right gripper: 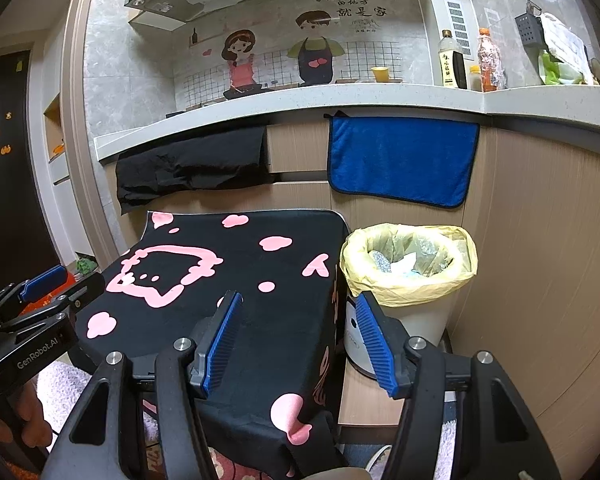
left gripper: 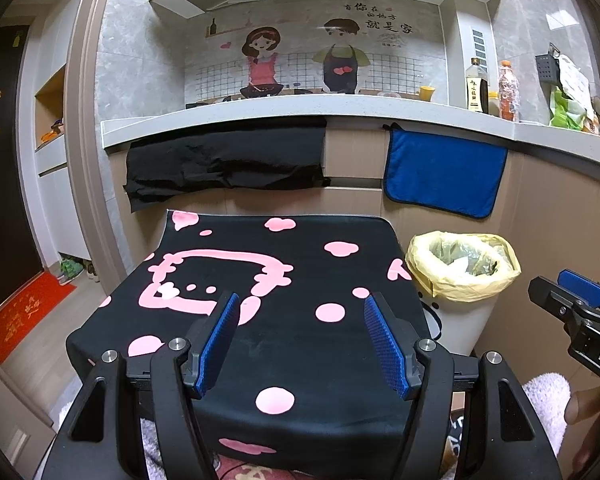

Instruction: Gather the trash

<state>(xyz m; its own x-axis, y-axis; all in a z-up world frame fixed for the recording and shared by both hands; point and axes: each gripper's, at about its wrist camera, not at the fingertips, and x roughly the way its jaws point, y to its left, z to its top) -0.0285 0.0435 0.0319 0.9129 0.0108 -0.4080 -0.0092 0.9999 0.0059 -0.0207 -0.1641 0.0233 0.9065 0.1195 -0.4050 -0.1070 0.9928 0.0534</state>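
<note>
- The left gripper (left gripper: 300,340), marked "GenRobot.AI", hangs with jaws apart and empty above the black cloth with pink shapes (left gripper: 268,280).
- The right gripper (right gripper: 298,344) is likewise spread, grasping nothing.
- The bin (right gripper: 408,276) stands upright just right of the cloth, mouth upward, yellow liner (right gripper: 470,258) folded over its rim, crumpled trash (right gripper: 396,262) inside.

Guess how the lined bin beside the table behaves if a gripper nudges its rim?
The bin looks like thin plastic holding only scraps, so probably light and apt to slide or tip. Its yellow liner drapes loosely, likely floppy and slippery to pinch.
</note>
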